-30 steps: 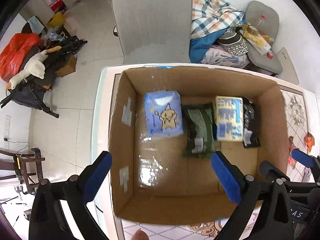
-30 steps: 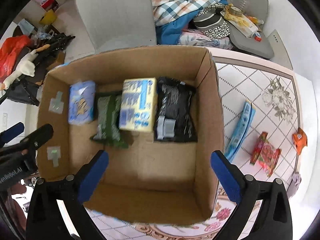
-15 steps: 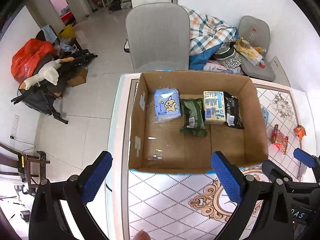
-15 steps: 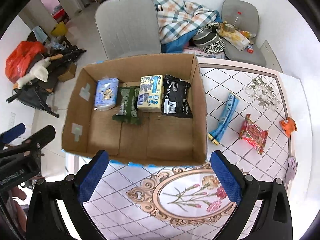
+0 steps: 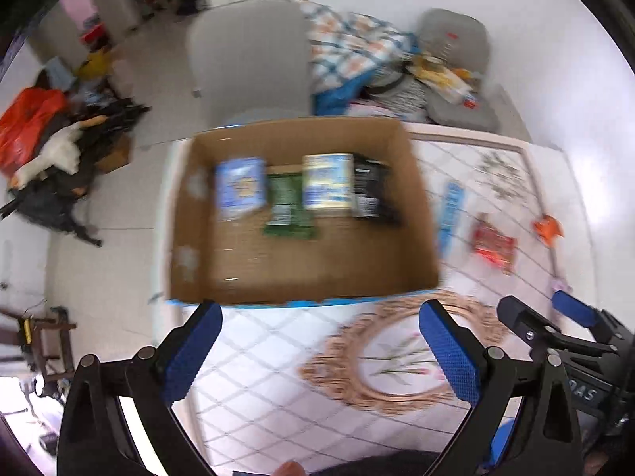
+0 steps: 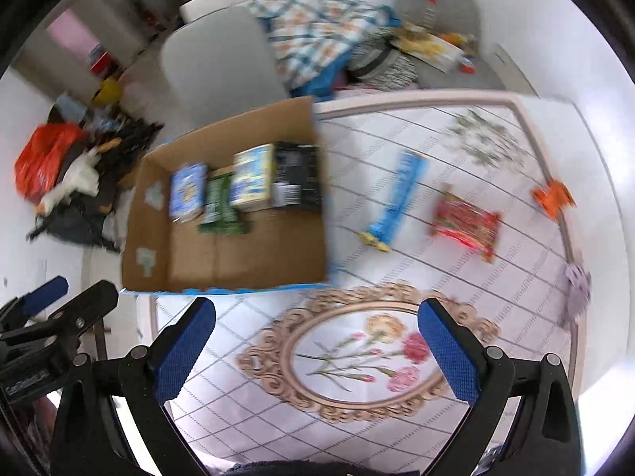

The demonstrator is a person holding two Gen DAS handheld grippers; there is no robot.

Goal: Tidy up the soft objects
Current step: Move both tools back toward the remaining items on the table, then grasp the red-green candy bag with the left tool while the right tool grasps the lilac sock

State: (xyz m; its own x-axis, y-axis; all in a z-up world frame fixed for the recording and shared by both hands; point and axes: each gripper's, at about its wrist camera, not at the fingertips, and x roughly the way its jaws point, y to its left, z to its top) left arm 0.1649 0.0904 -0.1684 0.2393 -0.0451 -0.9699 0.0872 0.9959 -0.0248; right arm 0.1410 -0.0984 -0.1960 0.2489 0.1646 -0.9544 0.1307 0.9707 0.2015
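Note:
An open cardboard box (image 5: 301,277) (image 6: 226,269) stands on the table's left part. It holds a blue pack (image 5: 240,188), a green pack (image 5: 287,206), a yellow-blue pack (image 5: 327,186) and a black pack (image 5: 371,190) in a row along its far side. On the table right of the box lie a long blue pack (image 6: 397,198), a red pack (image 6: 466,224) and a small orange pack (image 6: 553,198). My left gripper (image 5: 319,353) and right gripper (image 6: 317,351) are both open and empty, above the table in front of the box.
The table (image 6: 357,396) has a tiled cloth with a floral oval. A purple scrap (image 6: 577,285) lies at its right edge. A grey chair (image 5: 250,59) stands behind the box, with piled clothes (image 5: 357,55) beside it. Bags and clutter (image 5: 47,146) lie on the floor at left.
Both grippers have pulled back from over the box, toward the table's near side, and swung rightward. The loose packs on the table have come into view. Both stayed open and empty.

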